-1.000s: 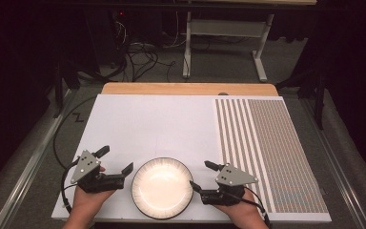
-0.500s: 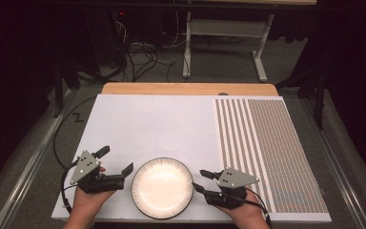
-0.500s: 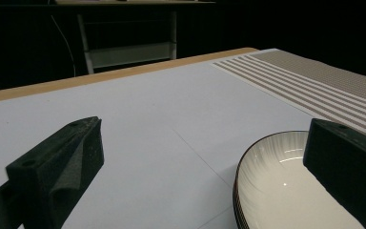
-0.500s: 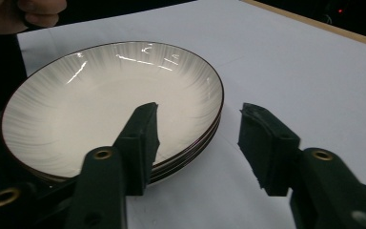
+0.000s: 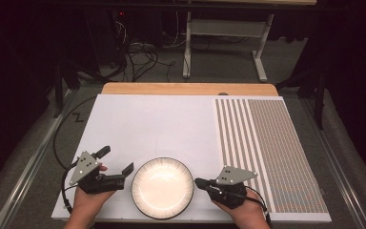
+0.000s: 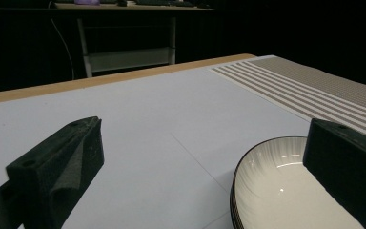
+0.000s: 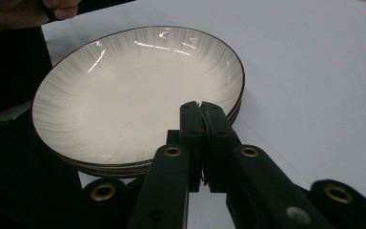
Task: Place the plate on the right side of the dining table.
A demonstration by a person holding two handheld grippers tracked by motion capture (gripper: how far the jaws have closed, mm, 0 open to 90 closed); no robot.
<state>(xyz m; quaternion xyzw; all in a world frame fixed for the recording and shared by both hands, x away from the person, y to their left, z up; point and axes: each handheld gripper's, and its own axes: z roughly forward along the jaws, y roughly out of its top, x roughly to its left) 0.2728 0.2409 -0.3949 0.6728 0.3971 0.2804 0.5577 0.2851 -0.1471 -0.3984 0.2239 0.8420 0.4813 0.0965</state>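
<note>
A stack of shallow white plates with dark rims sits near the front edge of the white mat. My left gripper stands open just left of the stack, one jaw almost at the rim. In the left gripper view, the plates lie low right, partly behind the right jaw of that gripper. My right gripper is shut with nothing between its jaws, its tips just off the stack's right rim. The right gripper view has the pressed-together tips of the right gripper in front of the near rim of the plates.
A brown and white striped panel covers the right part of the mat. A wooden table edge runs along the far side. Beyond it are floor cables and a metal table frame.
The right gripper's jaws have shut, and it has slid slightly toward the table's front edge. The left gripper and the plates have stayed put.
</note>
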